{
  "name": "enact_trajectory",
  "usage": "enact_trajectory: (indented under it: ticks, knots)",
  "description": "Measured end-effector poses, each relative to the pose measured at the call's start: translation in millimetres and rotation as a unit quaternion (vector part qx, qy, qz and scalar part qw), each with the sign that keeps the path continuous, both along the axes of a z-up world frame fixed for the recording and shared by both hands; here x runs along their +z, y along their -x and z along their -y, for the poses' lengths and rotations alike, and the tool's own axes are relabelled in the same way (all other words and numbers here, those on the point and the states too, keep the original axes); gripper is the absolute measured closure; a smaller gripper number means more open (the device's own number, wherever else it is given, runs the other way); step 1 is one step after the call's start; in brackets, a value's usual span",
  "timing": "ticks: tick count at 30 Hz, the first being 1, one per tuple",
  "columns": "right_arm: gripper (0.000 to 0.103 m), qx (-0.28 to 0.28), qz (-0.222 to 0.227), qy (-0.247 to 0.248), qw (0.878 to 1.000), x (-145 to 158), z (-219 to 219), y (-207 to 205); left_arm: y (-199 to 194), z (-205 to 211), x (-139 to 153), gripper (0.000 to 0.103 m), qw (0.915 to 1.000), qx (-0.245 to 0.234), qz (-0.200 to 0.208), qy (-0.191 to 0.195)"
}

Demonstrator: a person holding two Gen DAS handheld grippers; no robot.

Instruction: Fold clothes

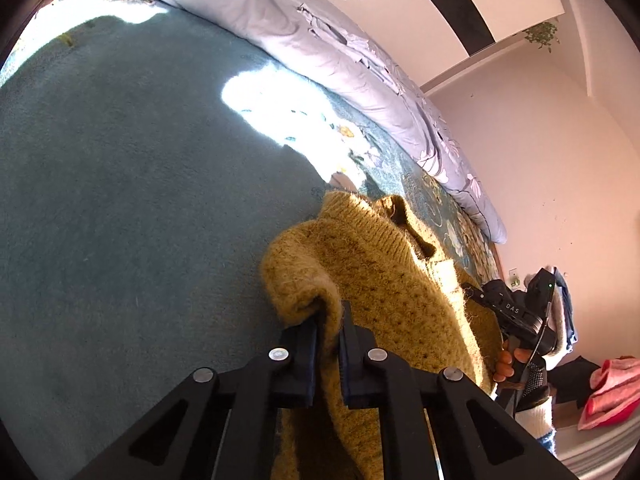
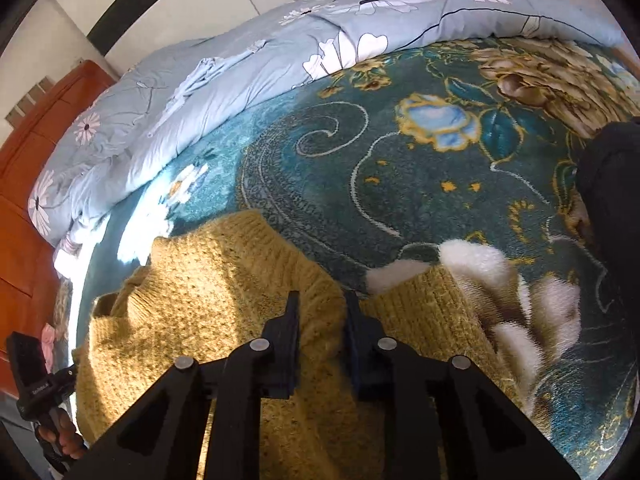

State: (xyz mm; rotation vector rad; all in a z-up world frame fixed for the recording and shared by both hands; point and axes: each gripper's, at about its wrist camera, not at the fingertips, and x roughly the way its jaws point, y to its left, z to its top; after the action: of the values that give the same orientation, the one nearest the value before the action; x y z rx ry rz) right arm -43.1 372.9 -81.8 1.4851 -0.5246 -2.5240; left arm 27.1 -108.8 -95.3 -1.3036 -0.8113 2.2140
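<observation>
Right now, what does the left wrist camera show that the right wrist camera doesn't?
Only the left wrist view shows the pink folded cloth at the bed's edge and the hanging plant. Only the right wrist view shows the orange wooden headboard and the blanket's big flower pattern. Both show the yellow knit sweater on the teal blanket, the pale blue duvet, and a claw pinching the knit.

We identify the location as a bedroom in a home. A bed fills most of both views, covered by a teal plush blanket (image 2: 400, 184) printed with large flowers. A pale blue floral quilt (image 2: 208, 80) lies bunched along the blanket's far edge. An orange-brown wooden headboard (image 2: 28, 184) stands at one end. Plain pink walls (image 1: 560, 152) enclose the room, and folded clothes (image 1: 608, 392) are stacked beside the bed.
</observation>
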Motion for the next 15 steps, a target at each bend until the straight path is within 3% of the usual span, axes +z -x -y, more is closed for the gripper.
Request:
enact_trajectory:
  ticks: [4,8,15]
  knots:
    - [0.094,0.005,-0.041,0.014,0.999,31.4,-0.3,-6.3,4.6,6.7,36.8,0.095,0.9976,0.000,-0.068,0.011]
    - [0.094,0.014,-0.093,0.019,0.995,73.9,7.4,-1.2,28.0,3.7,79.3,0.095,0.9909,-0.004,-0.126,0.048]
    - [0.095,-0.003,-0.168,-0.014,0.986,140.4,20.0,41.7,108.2,12.2,169.2,0.095,0.9575,0.042,-0.248,0.142]
